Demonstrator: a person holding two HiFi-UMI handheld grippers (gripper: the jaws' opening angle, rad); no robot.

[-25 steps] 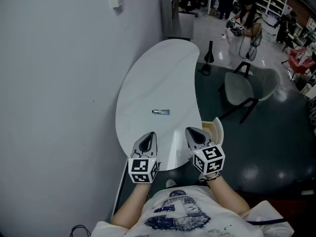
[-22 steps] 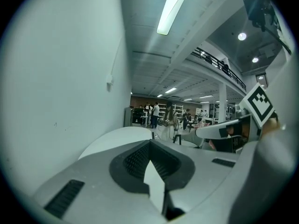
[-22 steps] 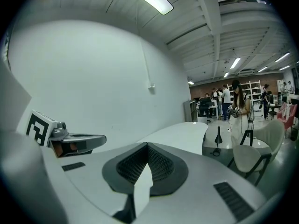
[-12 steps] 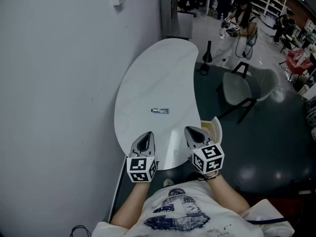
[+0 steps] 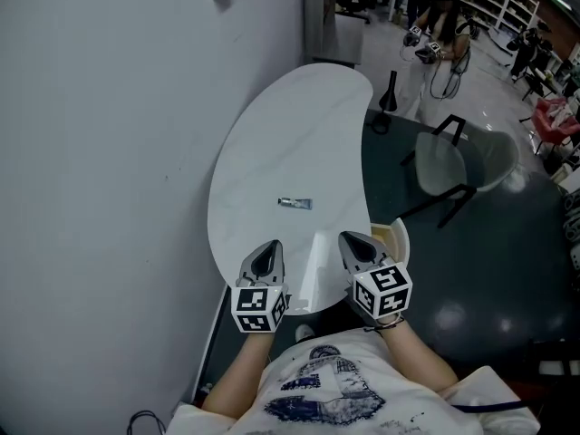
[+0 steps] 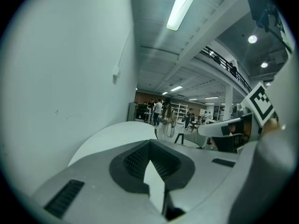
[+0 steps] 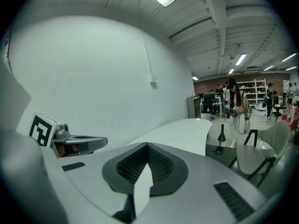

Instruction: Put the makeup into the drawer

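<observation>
Pale grey wall [image 5: 109, 152] runs along the left of a white, kidney-shaped bench [image 5: 290, 125], with dark floor to its right. Near the bench's middle lies the makeup [image 5: 294, 204], a small tube on its side, well apart from both claws. The left claw [image 5: 272, 246] is over the bench's near edge, clenched and empty; its own view shows the jaws pressed together with nothing between them. The right claw [image 5: 347, 238] is just beside it, likewise clenched on nothing. The drawer [image 5: 397, 236] juts out, open, from under the bench close to the right claw. A chair [image 5: 458, 166] stands further off, and a person [image 5: 444, 25] is in the background.
</observation>
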